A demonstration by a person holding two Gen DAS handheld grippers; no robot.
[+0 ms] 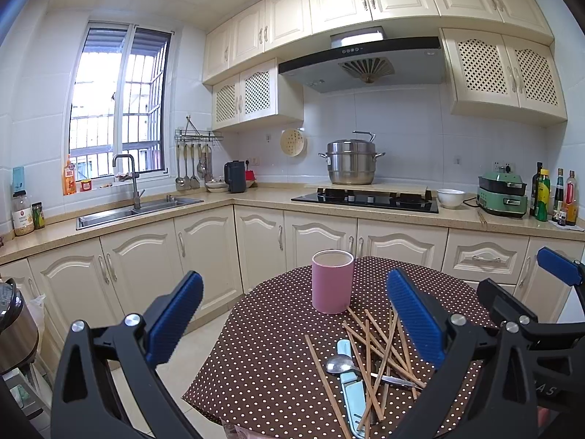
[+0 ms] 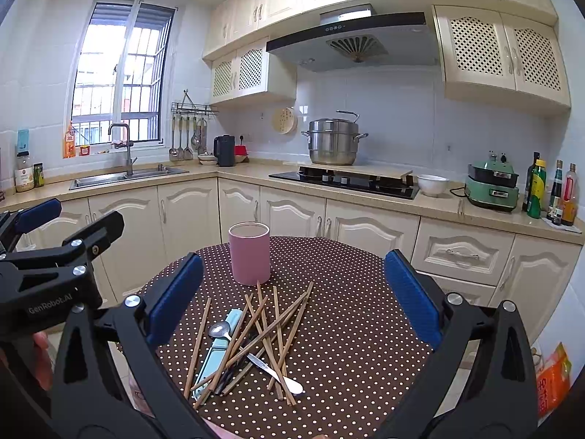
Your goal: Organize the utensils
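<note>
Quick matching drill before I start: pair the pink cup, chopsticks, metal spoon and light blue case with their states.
Things:
1. pink cup
2. chopsticks
3. metal spoon
4. light blue case

States:
A. scattered in a crossed pile
B. standing upright, beyond the pile
C. lying flat under several sticks
D. bowl resting on the case

Pairs: 1-B, 2-A, 3-D, 4-C

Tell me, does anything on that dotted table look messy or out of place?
Yes: the chopsticks lie crisscrossed in a loose heap over a spoon and a light blue knife, while the pink cup behind them stands upright.
</note>
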